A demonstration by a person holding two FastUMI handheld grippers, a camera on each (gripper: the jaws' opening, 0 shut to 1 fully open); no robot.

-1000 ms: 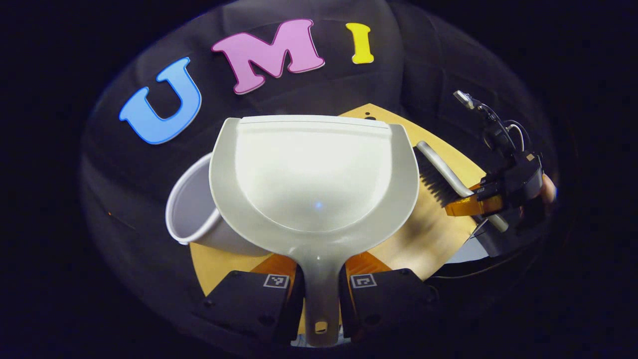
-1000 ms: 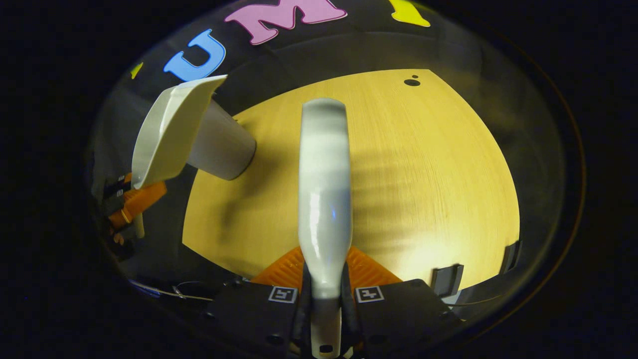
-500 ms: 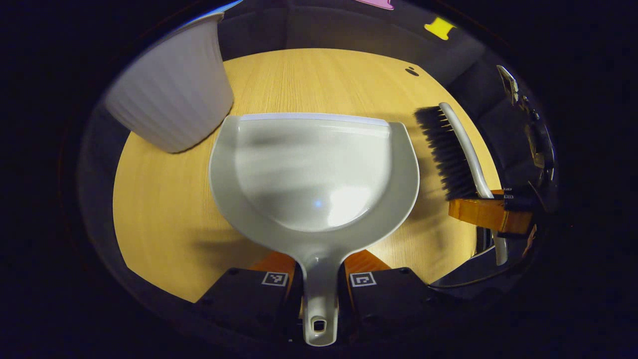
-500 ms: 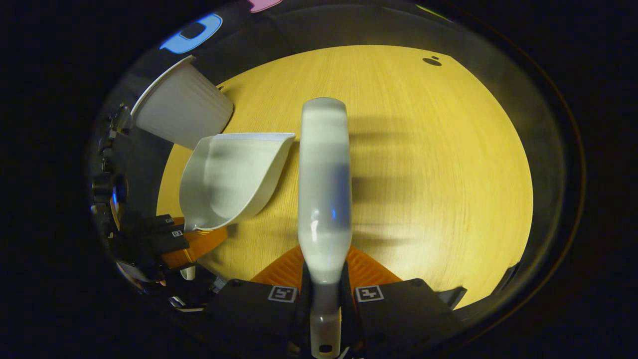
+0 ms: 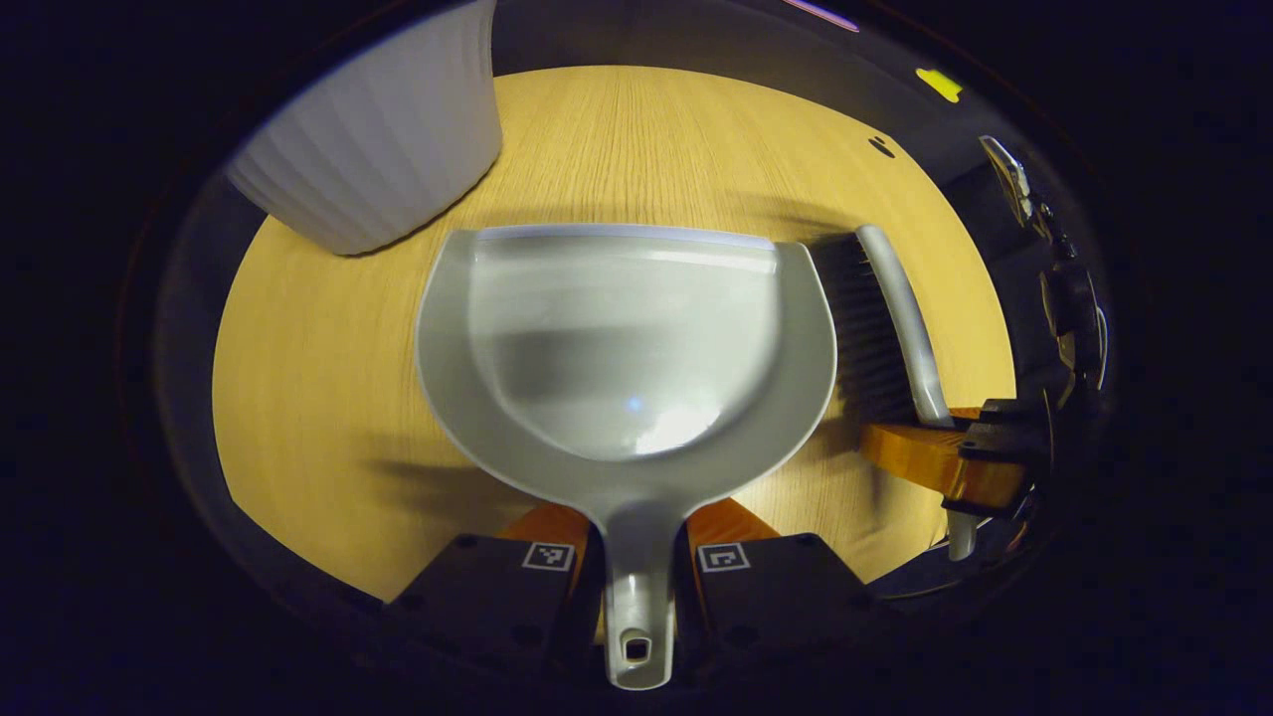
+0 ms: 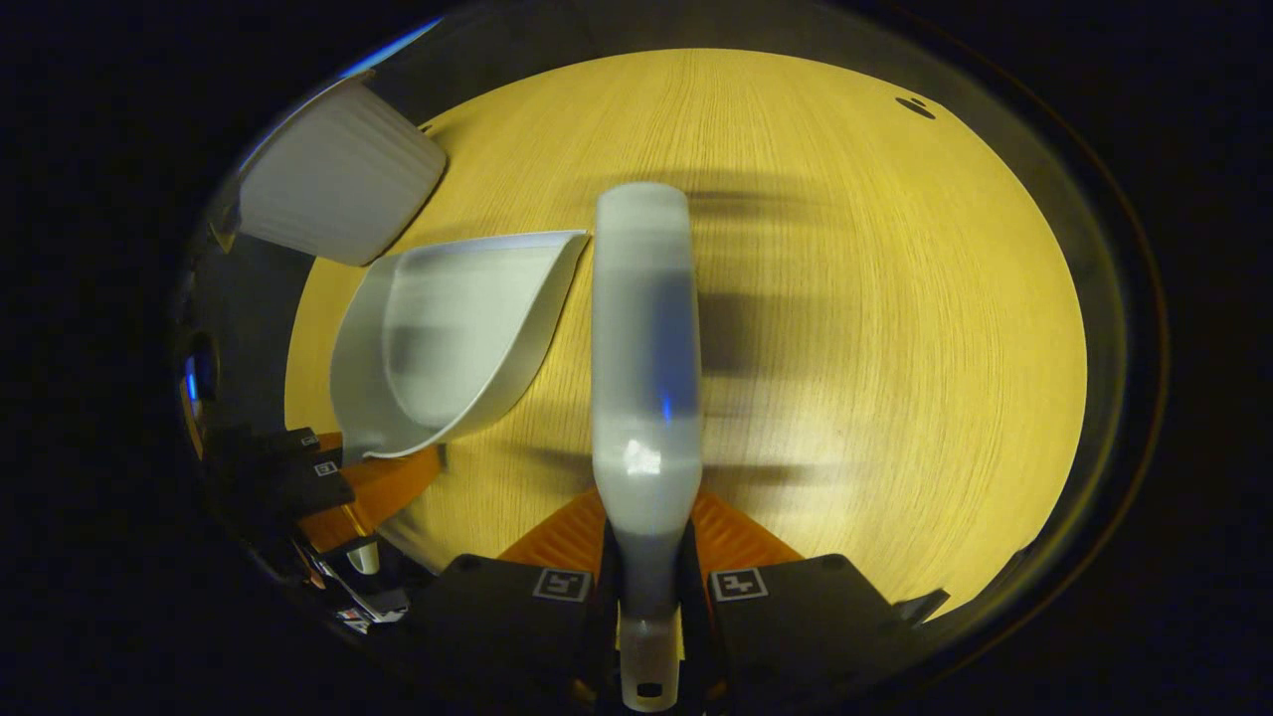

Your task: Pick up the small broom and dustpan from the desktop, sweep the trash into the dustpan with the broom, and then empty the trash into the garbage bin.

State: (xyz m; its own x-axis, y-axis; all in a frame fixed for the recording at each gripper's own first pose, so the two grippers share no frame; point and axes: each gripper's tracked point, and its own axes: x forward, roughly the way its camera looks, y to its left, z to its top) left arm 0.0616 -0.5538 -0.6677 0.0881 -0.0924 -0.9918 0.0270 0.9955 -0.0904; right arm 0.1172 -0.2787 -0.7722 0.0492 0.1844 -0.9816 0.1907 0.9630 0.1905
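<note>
My left gripper [image 5: 636, 527] is shut on the handle of the pale grey dustpan [image 5: 627, 338]. The pan is held low over the wooden table [image 5: 328, 398], and its scoop looks bare inside. My right gripper [image 6: 646, 537] is shut on the handle of the small broom [image 6: 644, 348], seen from its grey back. In the left gripper view the broom [image 5: 900, 318] lies right beside the dustpan's right edge, dark bristles towards the pan, with the right gripper [image 5: 955, 457] behind it. The right gripper view shows the dustpan [image 6: 448, 338] left of the broom, with the left gripper [image 6: 338, 487] holding it.
A white ribbed garbage bin [image 5: 378, 149] stands at the table's far left corner, also seen as the bin [image 6: 333, 189] beyond the dustpan. A small dark mark [image 6: 913, 104] sits near the table's far right edge. The table's edge curves close behind both grippers.
The dustpan has come away from above the bin and down over the table. Both views now tilt down at the tabletop. The broom has moved in against the dustpan's right side.
</note>
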